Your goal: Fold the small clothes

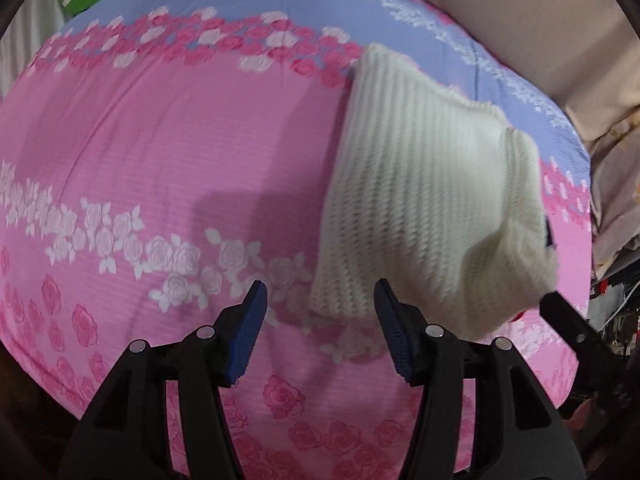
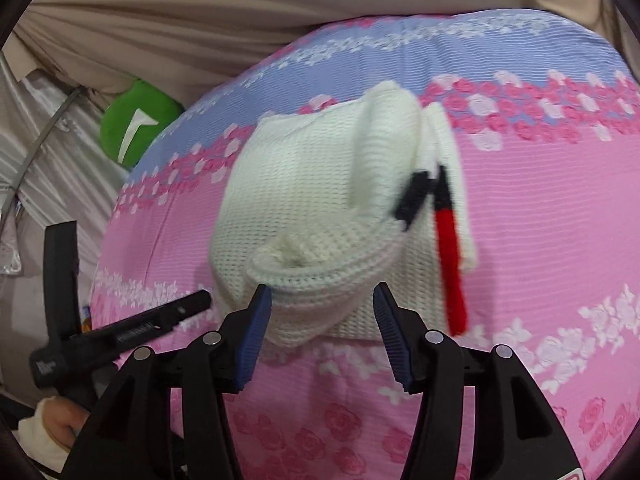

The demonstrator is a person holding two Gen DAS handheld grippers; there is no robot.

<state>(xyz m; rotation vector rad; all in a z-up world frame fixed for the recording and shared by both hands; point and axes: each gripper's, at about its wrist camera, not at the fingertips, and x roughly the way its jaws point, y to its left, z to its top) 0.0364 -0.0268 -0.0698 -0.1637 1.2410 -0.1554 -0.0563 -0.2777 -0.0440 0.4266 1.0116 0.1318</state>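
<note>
Pink bedding (image 1: 224,128) printed with roses and crossed by a lilac band carries the work, with beige cloth (image 2: 224,12) bunched behind it and a green cushion (image 2: 136,120) at its far edge. Low in the left wrist view, the left tool (image 1: 320,292) is released, its blue-padded fingers (image 1: 250,328) spread apart over bare bedding and holding nothing. Just beyond its right finger lies the white knitted garment (image 1: 424,200), partly folded, its near hem close to the pad. Seen from the right wrist, the right tool (image 2: 322,296) is likewise released, fingers apart, with a rolled fold of the garment (image 2: 320,208) sitting between the tips; whether the pads touch the knit is unclear. Black and red trim (image 2: 446,236) runs along the garment's right side.
</note>
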